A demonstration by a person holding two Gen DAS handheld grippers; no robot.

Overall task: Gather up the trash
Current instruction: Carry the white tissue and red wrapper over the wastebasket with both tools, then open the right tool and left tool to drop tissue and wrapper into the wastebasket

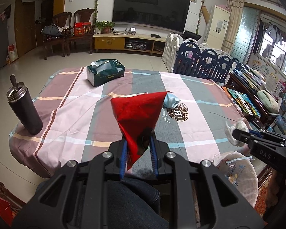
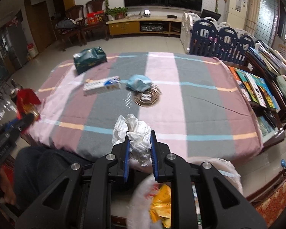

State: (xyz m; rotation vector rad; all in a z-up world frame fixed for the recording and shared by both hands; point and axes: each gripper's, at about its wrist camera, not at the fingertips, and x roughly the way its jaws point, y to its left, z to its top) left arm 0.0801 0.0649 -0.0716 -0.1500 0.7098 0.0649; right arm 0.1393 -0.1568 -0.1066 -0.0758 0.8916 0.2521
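on the far left of the tabletop (image 1: 70, 103) stands a dark cup (image 1: 24, 110) with a spoon in it. a bit further back sits a green tissue pack (image 1: 105, 72). these two do not look like trash, so they likely stay.

next comes the left tongs (image 1: 137, 143). they are clenched on a red wrapper (image 1: 137, 110), which sticks up between the blue pads, off the cloth. it is picked up but not yet in the bin.

past that, in the middle of the tabletop, a white and blue box (image 2: 102, 86) lies flat. just beside it, to the right, lies a crumpled blue face mask (image 2: 138, 83), resting on the round logo (image 2: 146, 96) of the cloth. both are free and nobody is holding them. these look like the trash that is left.

then come the right tongs (image 2: 140, 143). they are clenched on a ball of white paper (image 2: 138, 131), held near the front edge of the tabletop.

on the right, low down by the person's knee (image 1: 131, 194), is the trash bin (image 1: 247, 173) with a white bag in it. some trash is already inside: a yellow wrapper (image 2: 161, 200) and what looks like a mask strap.

so the job looks about half done. two bits are in the tongs and need dropping in the bin, and two more wait on the tabletop.
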